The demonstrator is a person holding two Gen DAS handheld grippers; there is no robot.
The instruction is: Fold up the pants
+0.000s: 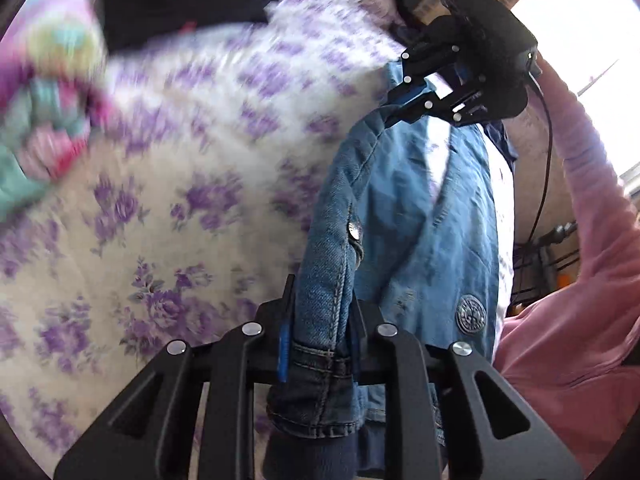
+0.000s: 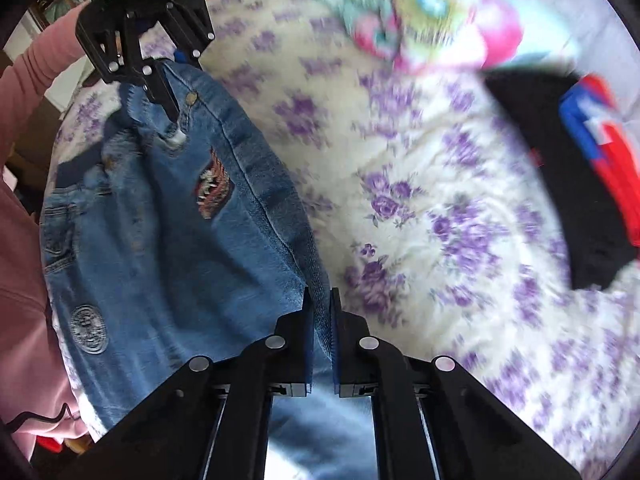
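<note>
Blue denim pants point(image 1: 416, 216) with a round badge hang stretched between both grippers above the bed. In the left wrist view my left gripper point(image 1: 320, 292) is shut on a thick seamed edge of the denim near a metal button. Further off, my right gripper point(image 1: 394, 114) pinches the other end of that edge. In the right wrist view my right gripper point(image 2: 320, 312) is shut on a thin edge of the pants point(image 2: 160, 240), which show a ripped patch. The left gripper point(image 2: 170, 110) holds the denim at the upper left.
Under the pants is a bed sheet point(image 1: 180, 160) with purple flowers. A black garment with red and blue point(image 2: 568, 184) and a bundle of colourful cloth point(image 2: 432, 20) lie on its far part. A person's pink sleeve point(image 1: 592, 200) is beside the pants.
</note>
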